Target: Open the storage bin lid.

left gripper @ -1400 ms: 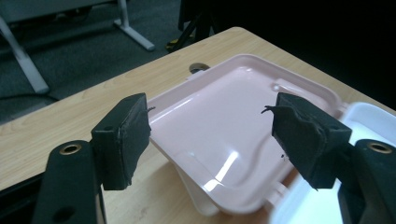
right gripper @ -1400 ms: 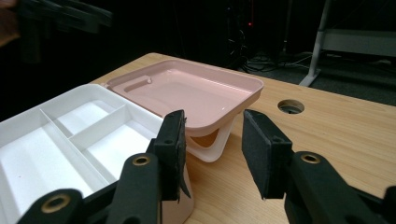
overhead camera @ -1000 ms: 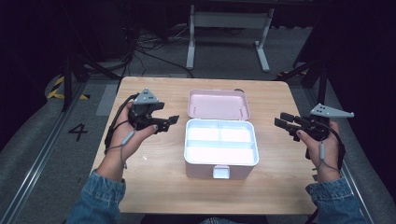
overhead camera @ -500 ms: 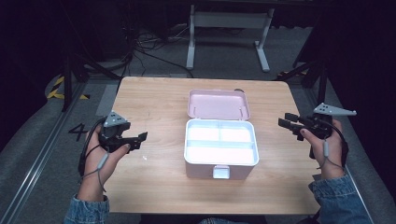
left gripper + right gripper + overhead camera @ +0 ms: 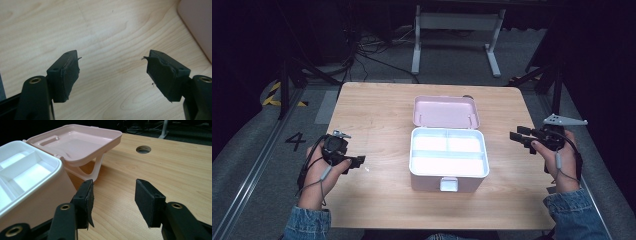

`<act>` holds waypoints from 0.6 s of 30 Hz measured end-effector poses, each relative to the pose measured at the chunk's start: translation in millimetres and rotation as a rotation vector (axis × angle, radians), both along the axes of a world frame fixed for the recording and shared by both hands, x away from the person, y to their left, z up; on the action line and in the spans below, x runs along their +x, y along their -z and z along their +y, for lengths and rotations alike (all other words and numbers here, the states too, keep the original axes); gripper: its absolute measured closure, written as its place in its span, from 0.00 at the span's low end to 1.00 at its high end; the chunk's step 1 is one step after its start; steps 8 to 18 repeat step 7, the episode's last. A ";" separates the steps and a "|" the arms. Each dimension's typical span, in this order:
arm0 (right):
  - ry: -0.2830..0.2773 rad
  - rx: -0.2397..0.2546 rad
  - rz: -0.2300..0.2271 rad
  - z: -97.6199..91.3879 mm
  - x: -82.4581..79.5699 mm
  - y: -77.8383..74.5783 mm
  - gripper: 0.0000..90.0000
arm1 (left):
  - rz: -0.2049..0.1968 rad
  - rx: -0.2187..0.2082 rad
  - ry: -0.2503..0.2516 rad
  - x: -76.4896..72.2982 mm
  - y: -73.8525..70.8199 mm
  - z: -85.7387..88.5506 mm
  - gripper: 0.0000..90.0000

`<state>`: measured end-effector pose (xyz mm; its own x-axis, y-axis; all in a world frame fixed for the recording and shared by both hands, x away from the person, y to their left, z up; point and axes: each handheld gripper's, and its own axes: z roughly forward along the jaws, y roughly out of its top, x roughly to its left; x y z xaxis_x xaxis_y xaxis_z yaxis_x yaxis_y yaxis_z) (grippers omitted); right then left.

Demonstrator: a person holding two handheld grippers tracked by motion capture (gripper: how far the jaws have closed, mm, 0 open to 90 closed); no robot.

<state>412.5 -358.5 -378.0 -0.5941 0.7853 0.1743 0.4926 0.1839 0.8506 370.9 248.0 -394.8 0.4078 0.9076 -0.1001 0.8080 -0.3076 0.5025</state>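
Worktop (image 5: 377, 110): a pale wood-grain surface is spread across the middle of the high view; a round cable hole (image 5: 143, 149) is seen at the upper right of the right gripper view
Box (image 5: 448, 159): a white box divided into compartments is set at the centre of the high view, all compartments bare, a small latch tab at its near edge; it is also seen at the left of the right gripper view
Lid (image 5: 446, 111): the pink lid is swung fully back behind the box and is held off the worktop on its hinge arms
Left tool (image 5: 360, 161): it is held low at the lower left of the high view, well apart from the box; its jaws stand wide apart with nothing between them
Right tool (image 5: 517, 137): it is held at the right of the high view, near the box's right wall but not touching it; its jaws have just been opening and nothing is gripped
Step in hand: judged as a pause with the box already opened and both tools drawn to the sides
Next move: if the box is to be shut, the lid's far edge would have to be caught and swung forward while the base is steadied
Writing: a painted "4" (image 5: 295, 141) is read on the floor at the left of the high view; no brand or label is made out on the box
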 end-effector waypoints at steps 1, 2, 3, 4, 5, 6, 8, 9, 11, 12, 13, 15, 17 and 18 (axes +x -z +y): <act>0.005 0.001 0.004 0.1 0.3 0.5 0.56 | 0.023 0.002 -0.001 0.6 1.8 1.2 0.30; 0.002 0.001 0.005 0.2 0.9 1.5 0.56 | 0.053 0.009 -0.007 1.2 3.6 2.3 0.29; 0.002 0.001 0.005 0.2 0.9 1.5 0.56 | 0.053 0.009 -0.007 1.2 3.6 2.3 0.30; 0.004 -0.004 0.012 0.3 1.3 2.6 0.56 | 0.097 0.022 -0.010 2.3 5.0 4.0 0.30; 0.003 -0.005 0.018 0.5 2.0 3.8 0.56 | 0.138 0.032 -0.004 3.5 5.3 5.5 0.30; 0.001 -0.006 0.023 0.4 2.7 4.6 0.56 | 0.163 0.034 -0.008 3.7 5.9 6.4 0.30; 0.003 -0.009 0.025 0.0 3.4 5.3 0.56 | 0.176 0.043 -0.005 3.6 6.2 8.0 0.30; 0.003 -0.009 0.025 0.0 3.4 5.3 0.56 | 0.176 0.043 -0.005 3.6 6.2 8.0 0.30; 0.003 -0.009 0.025 0.0 3.4 5.3 0.56 | 0.176 0.043 -0.005 3.6 6.2 8.0 0.30; 0.003 -0.009 0.025 0.0 3.4 5.3 0.56 | 0.176 0.043 -0.005 3.6 6.2 8.0 0.30; 0.003 -0.009 0.025 0.0 3.4 5.3 0.56 | 0.176 0.043 -0.005 3.6 6.2 8.0 0.30; 0.003 -0.009 0.025 0.0 3.4 5.3 0.56 | 0.176 0.043 -0.005 3.6 6.2 8.0 0.30; 0.003 -0.009 0.025 0.0 3.4 5.3 0.56 | 0.176 0.043 -0.005 3.6 6.2 8.0 0.30; 0.003 -0.009 0.025 0.0 3.4 5.3 0.56 | 0.176 0.043 -0.005 3.6 6.2 8.0 0.30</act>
